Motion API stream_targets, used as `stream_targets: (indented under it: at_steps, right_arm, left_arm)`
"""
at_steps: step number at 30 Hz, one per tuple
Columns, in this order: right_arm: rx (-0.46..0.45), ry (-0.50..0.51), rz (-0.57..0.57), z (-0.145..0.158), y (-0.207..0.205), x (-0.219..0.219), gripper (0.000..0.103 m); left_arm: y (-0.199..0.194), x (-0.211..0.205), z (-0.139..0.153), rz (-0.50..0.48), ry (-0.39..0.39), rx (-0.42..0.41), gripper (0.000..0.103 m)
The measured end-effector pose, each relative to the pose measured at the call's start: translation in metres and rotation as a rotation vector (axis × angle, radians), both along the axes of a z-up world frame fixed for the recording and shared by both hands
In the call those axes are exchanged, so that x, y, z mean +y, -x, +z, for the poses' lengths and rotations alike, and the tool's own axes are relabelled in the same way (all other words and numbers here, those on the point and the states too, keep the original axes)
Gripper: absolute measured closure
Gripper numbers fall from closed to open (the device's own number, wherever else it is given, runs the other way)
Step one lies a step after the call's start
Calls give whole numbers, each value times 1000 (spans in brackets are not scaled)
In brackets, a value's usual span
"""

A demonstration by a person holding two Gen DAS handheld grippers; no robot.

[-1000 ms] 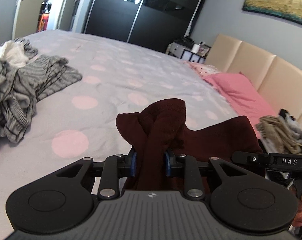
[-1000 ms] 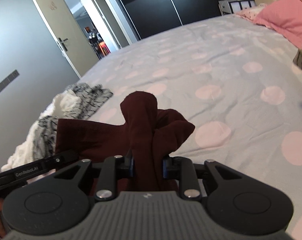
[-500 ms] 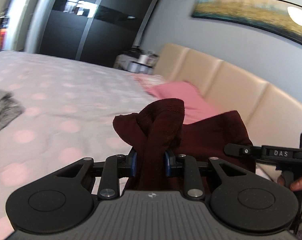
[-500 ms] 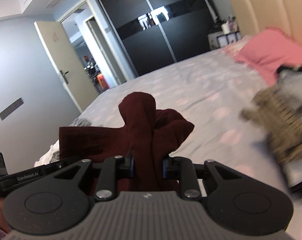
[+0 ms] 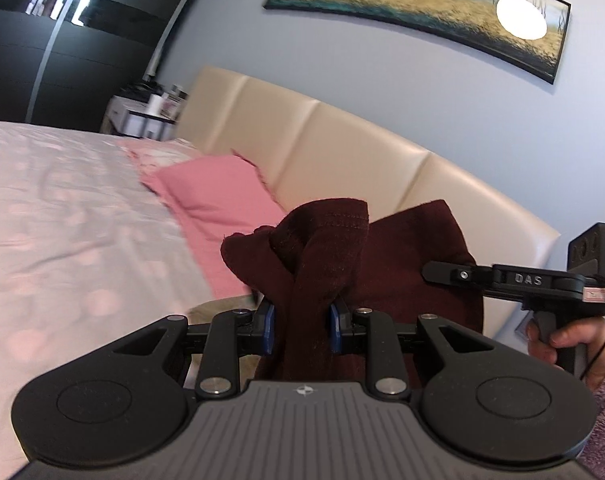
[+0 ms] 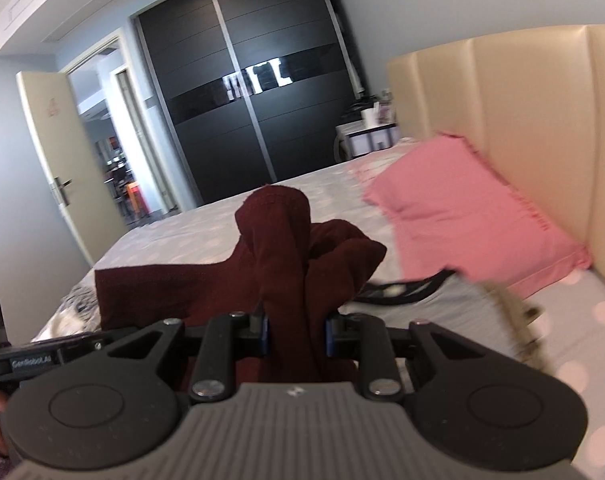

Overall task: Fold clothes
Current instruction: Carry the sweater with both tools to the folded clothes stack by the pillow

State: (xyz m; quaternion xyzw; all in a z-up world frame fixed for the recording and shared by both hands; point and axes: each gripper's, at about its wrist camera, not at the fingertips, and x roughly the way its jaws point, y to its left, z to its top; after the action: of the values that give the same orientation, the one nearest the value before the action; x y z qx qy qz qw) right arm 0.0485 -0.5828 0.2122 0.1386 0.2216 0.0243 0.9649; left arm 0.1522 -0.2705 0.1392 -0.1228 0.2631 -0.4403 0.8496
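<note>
A dark maroon garment (image 5: 414,264) hangs in the air between both grippers, above the bed. My left gripper (image 5: 301,326) is shut on one bunched corner of it. My right gripper (image 6: 296,334) is shut on the other bunched corner, and the cloth (image 6: 174,292) stretches off to its left. The right gripper's handle (image 5: 518,282) shows at the right of the left wrist view, and the left gripper's handle (image 6: 30,360) shows at the left of the right wrist view.
The bed with a spotted grey cover (image 5: 62,240) lies below. A pink pillow (image 6: 470,208) leans by the beige headboard (image 5: 342,152). Other clothes (image 6: 402,290) lie near the pillow. A black wardrobe (image 6: 242,112) and an open door (image 6: 58,168) stand beyond.
Both grippers have swung right toward the headboard and pillow while lifting the maroon garment. The striped clothes pile has left the left wrist view. Both grips are unchanged.
</note>
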Motion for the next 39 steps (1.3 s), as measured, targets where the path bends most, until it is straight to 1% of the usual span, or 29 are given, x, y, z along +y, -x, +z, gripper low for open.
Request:
stream_targets:
  at_steps: [5,8,11,13,18,21,23,24,26,27,28,29,30,32,35,36,38,39]
  right_arm:
    - [25,19,-50,1,-33,-57,77]
    - [56,25,-72,-10,-59,-84,77]
    - [82,18,-80,-31,-90,-107,77]
    - [100,1,-78,-50,-110,-118,76]
    - [145,-47,-66,-99,-155,-141,76]
    - [167,-68,-54,-122,-172,-148,75]
    - [171,-91,-48,-133,-179,-150,74]
    - [172,-102,-47,-138,-181,-152,73]
    - [178,-111,-56,-147,-181,-152,67]
    - [179,-107,-64,-149,-179,-152,61]
    - [178,-104,-75,-148,-178,-152,56]
    - [174,-103,-84,-147,-174,-152,53]
    - [167,-99,-95,-144,-170,-152,51]
    - [154,-81,-116,-136,-160,-150,49]
    - [127,-24,-164,-119,-141,-146,47]
    - [116,-10,-181,-113,-134,-145,44]
    - [89,21,-215,-102,-119,-141,44]
    - [75,32,-218,-97,-112,-138,46]
  left_arm:
    - [-29,-64,-18,-43,-23,45,81]
    - [-50,-94,-33,-52,-29,81,81]
    - [-74,-114,-48,-51,-51,82,81]
    - [-89,-121,-58,-47,-65,95,81]
    - [-129,-131,-91,-22,-110,168,81]
    - [-140,-129,-109,-18,-125,195,81]
    - [-143,-129,-118,-17,-138,197,79]
    - [-143,-129,-120,-17,-145,185,78]
    - [-142,-130,-121,-9,-149,175,74]
    - [-141,-130,-121,-2,-146,177,72]
    - [-141,-129,-120,9,-142,188,67]
    - [-140,-128,-119,22,-140,194,61]
    - [-139,-128,-117,33,-143,193,59]
    - [-134,-124,-108,49,-155,176,53]
    - [-119,-115,-90,94,-175,107,46]
    - [-113,-111,-85,109,-179,81,46]
    - [-99,-106,-73,118,-183,36,46]
    - [-91,-104,-67,116,-185,15,47]
